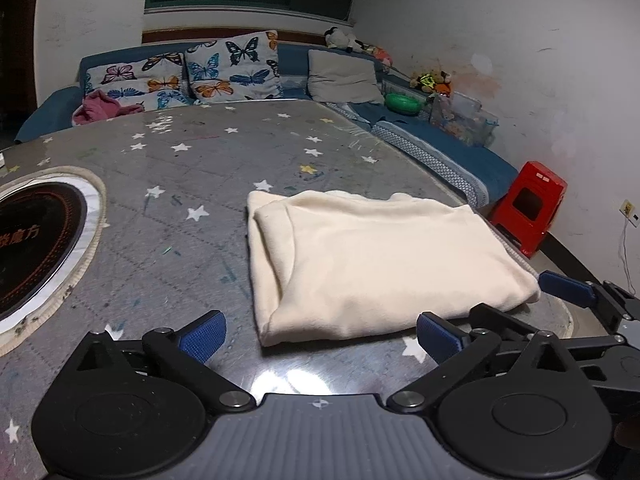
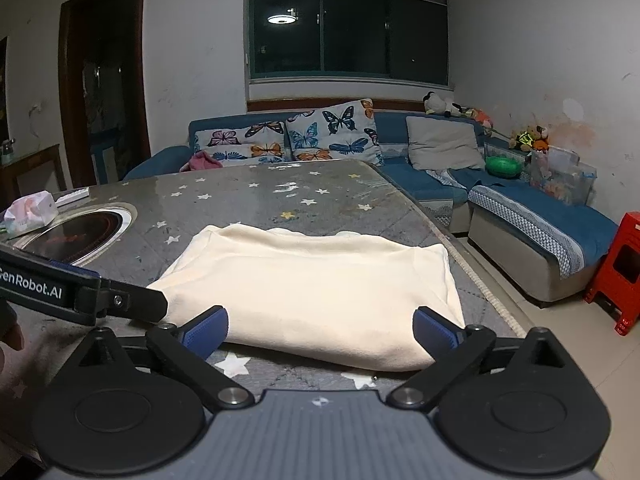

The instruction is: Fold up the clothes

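Star-print table (image 1: pixel 180 168), big and grey. Cream garment (image 1: pixel 372 256) lying on it near the right edge as a flat layered rectangle, looks folded already. Left gripper (image 1: pixel 320 332) spread wide, empty, short of the near hem; right gripper (image 2: pixel 320 328) likewise, probably straddling the bundle. Only from the right: tissue pack (image 2: pixel 30 214).

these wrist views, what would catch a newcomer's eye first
The cream folded garment stands out first, lying flat near the table's right edge, just ahead of both open grippers. Next come the butterfly cushions on the blue sofa behind, and the red stool on the floor at the right.
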{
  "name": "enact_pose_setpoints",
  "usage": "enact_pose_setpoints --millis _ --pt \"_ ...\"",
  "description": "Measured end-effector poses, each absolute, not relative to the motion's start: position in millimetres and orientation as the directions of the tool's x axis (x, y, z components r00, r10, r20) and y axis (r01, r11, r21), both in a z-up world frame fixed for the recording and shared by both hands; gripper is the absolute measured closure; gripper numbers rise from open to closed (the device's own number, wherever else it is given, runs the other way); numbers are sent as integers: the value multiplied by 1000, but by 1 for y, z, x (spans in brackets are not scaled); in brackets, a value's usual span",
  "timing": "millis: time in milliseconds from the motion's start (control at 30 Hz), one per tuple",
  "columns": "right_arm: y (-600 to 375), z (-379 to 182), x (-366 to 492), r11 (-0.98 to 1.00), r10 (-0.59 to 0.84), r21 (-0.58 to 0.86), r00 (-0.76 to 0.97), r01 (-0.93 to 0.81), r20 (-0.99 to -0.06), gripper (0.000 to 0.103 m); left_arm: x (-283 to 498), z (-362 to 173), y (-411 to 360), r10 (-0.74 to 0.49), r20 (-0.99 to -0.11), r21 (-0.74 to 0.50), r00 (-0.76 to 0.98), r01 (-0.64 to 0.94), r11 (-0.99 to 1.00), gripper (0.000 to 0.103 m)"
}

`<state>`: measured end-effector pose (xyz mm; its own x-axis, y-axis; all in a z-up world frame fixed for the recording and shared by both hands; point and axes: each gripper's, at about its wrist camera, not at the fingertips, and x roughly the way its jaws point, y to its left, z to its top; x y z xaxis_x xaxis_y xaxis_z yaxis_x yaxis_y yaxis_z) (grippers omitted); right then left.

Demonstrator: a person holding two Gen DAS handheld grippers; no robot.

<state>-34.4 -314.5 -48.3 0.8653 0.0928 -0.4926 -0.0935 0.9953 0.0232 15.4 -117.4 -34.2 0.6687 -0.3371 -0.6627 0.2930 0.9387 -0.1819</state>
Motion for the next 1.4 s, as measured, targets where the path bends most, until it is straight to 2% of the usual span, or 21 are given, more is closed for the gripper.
enact_pose_setpoints --millis 1400 --pt "-307 -54 -64 996 86 52 860 -69 -503 0 -24 -43 -103 -270 -685 -121 676 259 958 0"
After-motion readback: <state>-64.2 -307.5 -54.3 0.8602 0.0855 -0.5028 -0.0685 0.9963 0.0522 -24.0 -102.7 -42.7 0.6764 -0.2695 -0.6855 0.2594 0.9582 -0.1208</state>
